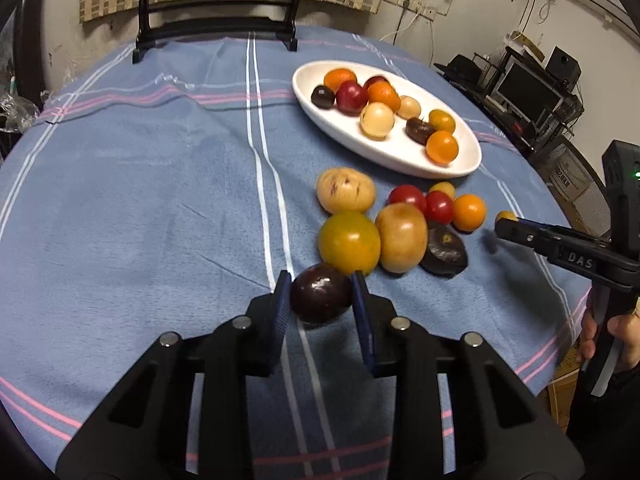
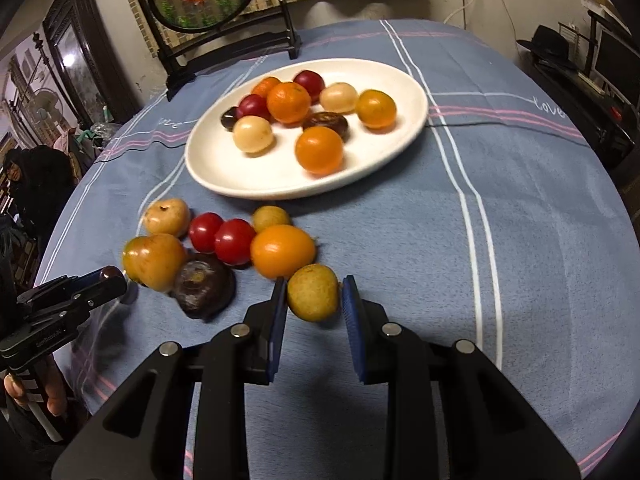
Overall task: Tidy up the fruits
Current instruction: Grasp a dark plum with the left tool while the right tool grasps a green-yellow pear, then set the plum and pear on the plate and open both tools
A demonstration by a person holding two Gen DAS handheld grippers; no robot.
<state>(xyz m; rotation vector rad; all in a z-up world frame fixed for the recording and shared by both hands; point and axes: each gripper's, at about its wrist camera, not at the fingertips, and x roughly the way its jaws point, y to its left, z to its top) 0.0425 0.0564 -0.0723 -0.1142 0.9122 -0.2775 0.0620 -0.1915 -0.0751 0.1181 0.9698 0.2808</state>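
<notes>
A white oval plate (image 1: 452, 164) (image 2: 224, 184) holds several small fruits: orange, red, pale and dark ones. A cluster of loose fruits (image 1: 400, 236) (image 2: 224, 240) lies on the blue cloth in front of it. My left gripper (image 1: 320, 292) is shut on a dark purple fruit (image 1: 320, 298), with both pads touching it, just above the cloth. My right gripper (image 2: 314, 294) is shut on a small yellow fruit (image 2: 313, 297) (image 1: 505, 216) beside the orange fruit (image 2: 282, 250). The left gripper also shows in the right wrist view (image 2: 108, 280).
A striped blue tablecloth (image 1: 140, 200) (image 2: 520, 220) covers the round table. A black stand with a round panel (image 1: 216, 12) (image 2: 204, 4) stands at the far edge. Shelves with a monitor (image 1: 528, 92) are to the right, off the table.
</notes>
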